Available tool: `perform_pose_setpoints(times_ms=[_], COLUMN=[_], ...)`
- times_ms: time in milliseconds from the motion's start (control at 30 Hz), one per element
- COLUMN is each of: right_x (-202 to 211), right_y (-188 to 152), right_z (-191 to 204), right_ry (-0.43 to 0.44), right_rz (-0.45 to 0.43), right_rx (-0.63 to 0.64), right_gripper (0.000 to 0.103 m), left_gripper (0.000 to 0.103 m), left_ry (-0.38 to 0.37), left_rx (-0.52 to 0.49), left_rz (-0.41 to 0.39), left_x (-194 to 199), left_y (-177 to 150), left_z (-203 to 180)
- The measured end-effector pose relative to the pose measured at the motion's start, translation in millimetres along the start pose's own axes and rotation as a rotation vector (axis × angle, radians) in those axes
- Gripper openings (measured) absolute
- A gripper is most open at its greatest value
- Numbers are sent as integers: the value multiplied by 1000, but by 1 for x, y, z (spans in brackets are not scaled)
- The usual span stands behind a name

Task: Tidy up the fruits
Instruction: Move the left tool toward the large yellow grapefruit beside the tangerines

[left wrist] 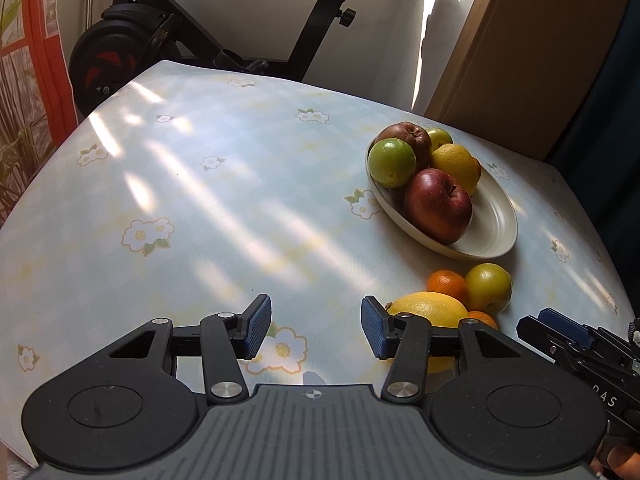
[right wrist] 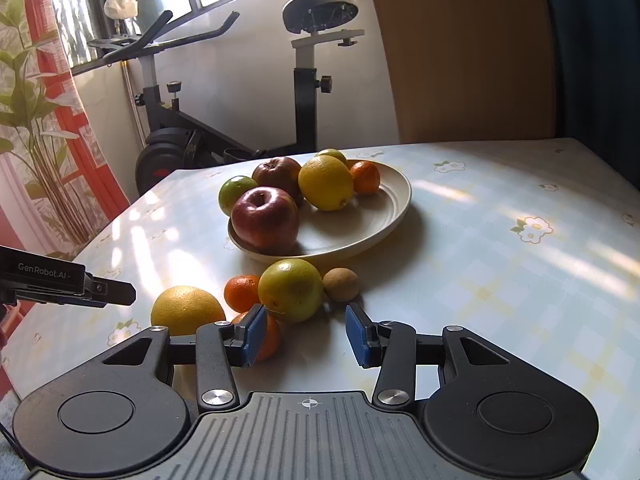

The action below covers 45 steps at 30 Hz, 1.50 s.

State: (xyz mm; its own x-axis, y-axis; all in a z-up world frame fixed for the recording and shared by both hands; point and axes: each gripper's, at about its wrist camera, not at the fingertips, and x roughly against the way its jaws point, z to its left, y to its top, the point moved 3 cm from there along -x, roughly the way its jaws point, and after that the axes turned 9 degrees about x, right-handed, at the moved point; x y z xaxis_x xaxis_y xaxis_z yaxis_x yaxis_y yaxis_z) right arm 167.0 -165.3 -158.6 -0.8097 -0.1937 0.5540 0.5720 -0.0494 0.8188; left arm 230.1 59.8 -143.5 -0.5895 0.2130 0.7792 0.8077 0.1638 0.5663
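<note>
Approaching the loose fruit: holding the right tongs [right wrist: 306, 334] apart and empty, low and angled down at the bench [left wrist: 200, 200], and lining up on the yellow-green citrus [right wrist: 290, 290] lying just ahead of the pads, probably as the next piece to lift. Keeping the left tongs [left wrist: 316, 330] likewise apart and gripping nothing, over bare flowered cloth just beside the large yellow fruit [left wrist: 430, 306], seemingly standing off so as not to crowd the other tool. Filling the plate [right wrist: 360, 224] from one side: crowding the red apple [right wrist: 266, 218], a second darker apple, a green fruit, a lemon [right wrist: 326, 182] and a small orange together toward its left and far edge, thereby leaving the nearer right part bare for what remains. Lying outside the plate, bunched close by its near rim: the yellow-green citrus, a brown kiwi-like fruit [right wrist: 341, 284] touching it, two mandarins [right wrist: 241, 292] and the large yellow fruit. Judging the sorting roughly half done.
</note>
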Motion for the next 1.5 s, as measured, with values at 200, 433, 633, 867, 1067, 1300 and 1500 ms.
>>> perform_pose_setpoints(times_ms=[200, 433, 633, 867, 1067, 1300, 1500], right_x=[-2, 0, 0, 0, 0, -2, -6], right_y=[-5, -8, -10, -15, -19, -23, -24], right_z=[6, 9, 5, 12, 21, 34, 56], right_ry=[20, 32, 41, 70, 103, 162, 219], right_rz=[24, 33, 42, 66, 93, 124, 134], right_rx=[15, 28, 20, 42, 68, 96, 171], right_gripper=[40, 40, 40, 40, 40, 40, 40], left_gripper=[52, 51, 51, 51, 51, 52, 52], left_ry=[-17, -83, -129, -166, -161, -176, -181], left_rx=[5, 14, 10, -4, -22, -42, -28], left_rz=[27, 74, 100, 101, 87, 69, 65], left_x=[-8, -24, -29, -21, -12, -3, -1], left_y=[5, 11, 14, 8, 2, -5, -6], left_z=[-4, -17, -24, -26, -29, -32, -29])
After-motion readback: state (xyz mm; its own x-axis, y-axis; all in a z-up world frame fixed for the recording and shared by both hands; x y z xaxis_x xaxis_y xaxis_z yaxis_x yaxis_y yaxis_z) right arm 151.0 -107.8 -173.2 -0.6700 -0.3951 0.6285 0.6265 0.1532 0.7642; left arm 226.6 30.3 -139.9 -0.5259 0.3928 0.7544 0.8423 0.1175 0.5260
